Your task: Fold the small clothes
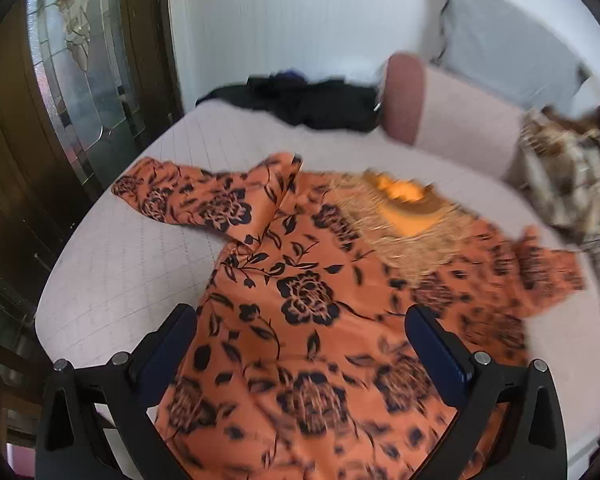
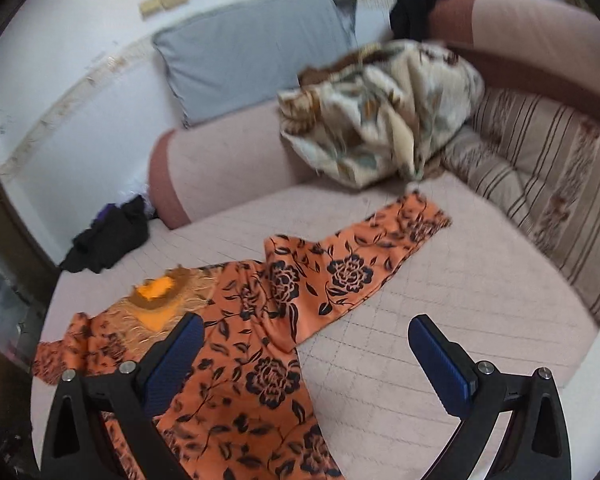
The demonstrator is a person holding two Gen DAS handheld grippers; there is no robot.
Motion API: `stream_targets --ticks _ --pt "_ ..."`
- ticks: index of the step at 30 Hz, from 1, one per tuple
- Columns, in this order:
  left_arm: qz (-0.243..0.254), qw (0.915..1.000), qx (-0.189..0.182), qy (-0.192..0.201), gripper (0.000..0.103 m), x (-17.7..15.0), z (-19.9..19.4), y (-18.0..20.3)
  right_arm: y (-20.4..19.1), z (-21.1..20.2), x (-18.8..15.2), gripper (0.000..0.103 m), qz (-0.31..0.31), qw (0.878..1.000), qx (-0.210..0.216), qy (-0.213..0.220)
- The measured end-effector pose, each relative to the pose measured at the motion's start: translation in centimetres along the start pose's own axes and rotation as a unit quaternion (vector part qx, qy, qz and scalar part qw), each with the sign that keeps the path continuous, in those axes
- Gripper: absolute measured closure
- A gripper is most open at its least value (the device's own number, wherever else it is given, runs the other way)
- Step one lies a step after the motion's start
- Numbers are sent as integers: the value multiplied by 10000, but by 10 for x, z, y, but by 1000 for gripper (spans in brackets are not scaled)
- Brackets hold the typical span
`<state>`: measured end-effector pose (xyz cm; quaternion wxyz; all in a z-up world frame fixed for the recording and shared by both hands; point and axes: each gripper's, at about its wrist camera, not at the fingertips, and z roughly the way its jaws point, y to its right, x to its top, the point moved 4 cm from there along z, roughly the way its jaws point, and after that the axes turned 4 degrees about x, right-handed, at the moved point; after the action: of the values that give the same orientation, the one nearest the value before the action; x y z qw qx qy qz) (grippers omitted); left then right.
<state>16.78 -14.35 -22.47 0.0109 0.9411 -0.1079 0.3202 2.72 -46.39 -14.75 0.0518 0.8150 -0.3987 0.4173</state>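
We're over the pink quilted mattress [image 1: 112,256] now, and the orange floral top [image 1: 300,320] lies spread flat across it, collar with its gold fringe [image 1: 396,236] toward the far side. We've got our left gripper [image 1: 300,344] hovering above the body of the top, fingers wide apart, nothing between them. Our right gripper [image 2: 306,356] hangs spread just as wide, its left finger [image 2: 176,356] over the orange cloth, its right finger [image 2: 440,356] over bare mattress. One sleeve [image 2: 364,264] stretches out toward the striped cushion [image 2: 548,184] along the mattress edge. A pile of black clothes [image 2: 108,236] sits in the far corner beside the pink bolster [image 2: 228,168], and a cream patterned bundle [image 2: 380,120] rests on top of that bolster. A grey pillow [image 2: 252,48] leans on the wall.
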Motion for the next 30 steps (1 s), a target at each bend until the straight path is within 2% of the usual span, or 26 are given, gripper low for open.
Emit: stream_targets --ticks 5,10,13,14,16,17,22,25,27,29,30 --pt "143 9987 81 -488 0 -3 61 30 1 60 -9 0 128 9997 -5 -192" --pt "396 9973 -57 -616 0 -19 98 51 7 95 -15 0 250 9991 64 -324" --pt "322 9923 -245 -1167 0 -36 123 51 19 110 -12 0 376 9981 207 -451" --pt "379 9906 -140 -1308 0 -43 131 50 27 113 -11 0 479 9974 268 -467" --pt "691 9925 30 -1008 0 -44 126 56 45 116 -8 0 779 9953 362 -450" --pt "741 9923 70 -990 0 -45 125 58 58 117 -6 0 986 9930 469 -441" --pt "482 9961 25 -745 0 -50 123 54 120 129 9 0 1966 9748 976 -404" --pt "420 9960 69 -787 0 -51 122 54 149 155 17 1 2450 9557 1469 -710" --pt "439 9954 47 -850 0 -52 121 54 171 174 20 2 2789 9459 1498 -711" --pt "480 9948 41 -899 0 -50 126 57 197 203 20 18 3174 9342 1429 -780" --pt "525 9946 42 -892 0 -46 128 59 211 222 17 26 3480 9231 1391 -857"
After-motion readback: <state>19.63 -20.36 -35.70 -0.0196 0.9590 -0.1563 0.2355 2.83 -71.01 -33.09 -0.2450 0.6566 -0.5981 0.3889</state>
